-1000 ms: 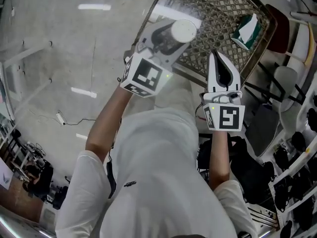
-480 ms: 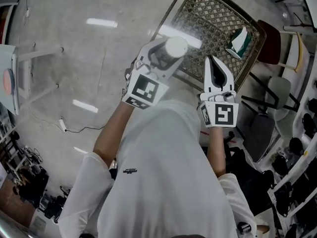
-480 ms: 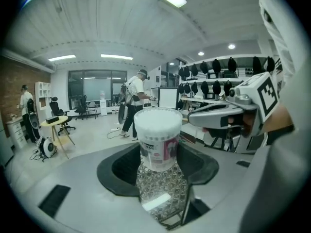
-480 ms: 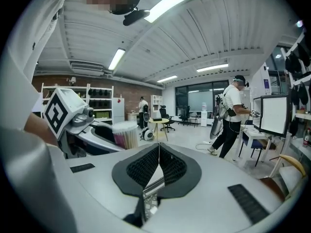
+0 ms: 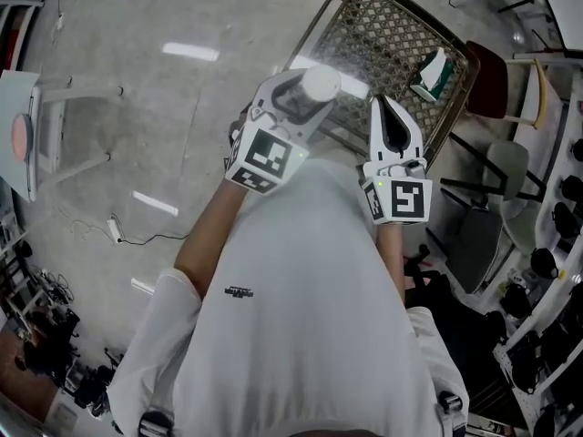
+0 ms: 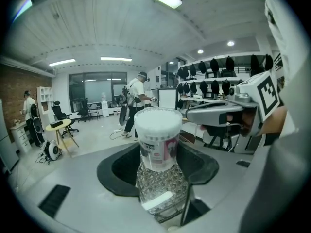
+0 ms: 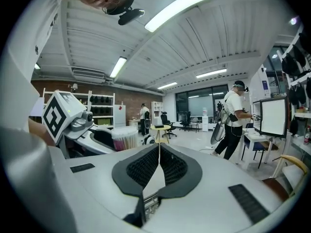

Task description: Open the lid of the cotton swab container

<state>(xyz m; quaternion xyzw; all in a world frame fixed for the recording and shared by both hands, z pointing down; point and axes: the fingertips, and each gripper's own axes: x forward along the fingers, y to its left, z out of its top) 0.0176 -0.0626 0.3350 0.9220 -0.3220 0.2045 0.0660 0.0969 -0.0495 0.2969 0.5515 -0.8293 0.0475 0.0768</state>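
The cotton swab container is a clear round tub with a white lid and a pink label. It stands upright between the jaws of my left gripper, which is shut on its sides. In the left gripper view the container fills the middle, and its lid sits flat on top. My right gripper hovers just right of it, shut and empty, pointing forward. The right gripper view shows its jaws pressed together, with the container off to their left.
Below the grippers is a lattice-topped metal frame with a green and white pack on it. Chairs crowd the right side. A white table stands at the left. A person stands in the background.
The head view has shifted a little. The right gripper has come slightly nearer the container. The left gripper's hold is unchanged.
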